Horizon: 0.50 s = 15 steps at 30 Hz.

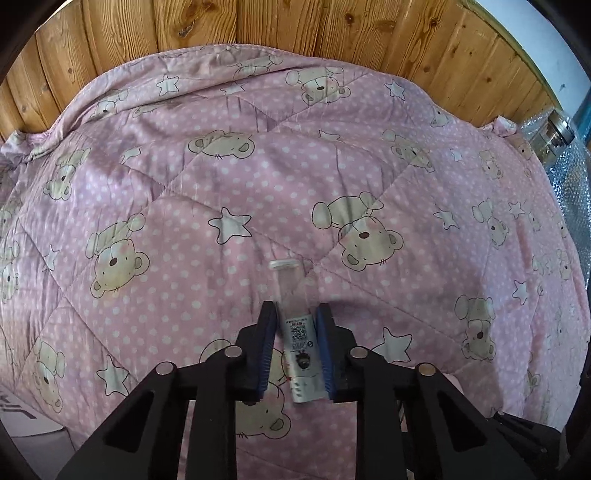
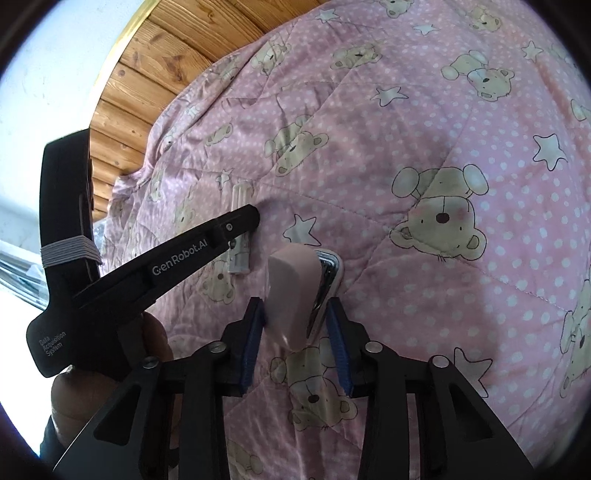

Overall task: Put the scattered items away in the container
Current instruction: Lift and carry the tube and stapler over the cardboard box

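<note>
In the left wrist view my left gripper (image 1: 296, 306) is shut on a white tube (image 1: 300, 343) that has a QR label and a clear cap pointing away, just over the pink bear quilt (image 1: 221, 177). The right wrist view shows that same left gripper (image 2: 251, 216) from the side, with the white tube (image 2: 240, 258) poking out below its finger. My right gripper (image 2: 295, 308) is shut on a pink stapler (image 2: 291, 295), whose chrome part faces right, held above the quilt (image 2: 424, 129). No container is in view.
A wooden panel wall (image 1: 295, 22) backs the quilt. A metal-lidded jar (image 1: 556, 134) stands on bubble foil (image 1: 570, 192) at the right edge. A white box (image 1: 26, 424) lies at the lower left. A person's hand (image 2: 155, 339) holds the left gripper.
</note>
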Each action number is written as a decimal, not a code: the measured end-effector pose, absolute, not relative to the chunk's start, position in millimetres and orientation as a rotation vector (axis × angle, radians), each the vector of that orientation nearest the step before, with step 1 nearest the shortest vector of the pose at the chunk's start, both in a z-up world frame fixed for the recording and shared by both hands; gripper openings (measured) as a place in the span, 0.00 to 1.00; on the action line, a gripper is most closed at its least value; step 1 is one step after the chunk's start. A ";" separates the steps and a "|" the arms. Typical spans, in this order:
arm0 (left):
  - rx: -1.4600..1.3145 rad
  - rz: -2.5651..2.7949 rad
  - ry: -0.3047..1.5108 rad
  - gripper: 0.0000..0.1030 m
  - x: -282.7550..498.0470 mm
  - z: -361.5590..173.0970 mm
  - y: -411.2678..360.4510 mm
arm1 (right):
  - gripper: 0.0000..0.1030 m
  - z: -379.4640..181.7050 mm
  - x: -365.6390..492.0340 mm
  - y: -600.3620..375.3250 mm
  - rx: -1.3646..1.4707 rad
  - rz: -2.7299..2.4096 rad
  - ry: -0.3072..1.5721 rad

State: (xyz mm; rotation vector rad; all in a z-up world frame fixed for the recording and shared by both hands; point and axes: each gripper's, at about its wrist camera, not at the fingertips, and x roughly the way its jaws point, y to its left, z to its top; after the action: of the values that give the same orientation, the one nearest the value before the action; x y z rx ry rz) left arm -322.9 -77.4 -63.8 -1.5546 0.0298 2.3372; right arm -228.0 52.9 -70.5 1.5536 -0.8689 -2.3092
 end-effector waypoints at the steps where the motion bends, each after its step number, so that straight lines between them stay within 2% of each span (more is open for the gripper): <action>1: -1.559 2.338 0.007 0.19 -322.6 -63.4 -82.0 | 0.26 -68.7 -226.7 53.7 1.550 -2.313 -0.869; 15: -1.506 2.335 -0.106 0.19 -295.5 -36.2 -93.3 | 0.26 -49.3 -214.5 56.9 1.520 -2.330 -0.882</action>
State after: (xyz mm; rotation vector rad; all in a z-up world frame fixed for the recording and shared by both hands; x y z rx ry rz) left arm -295.5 -93.3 -36.2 -1.5062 -0.1063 2.3346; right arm -214.5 56.9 -49.3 1.5197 -0.8817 -2.3303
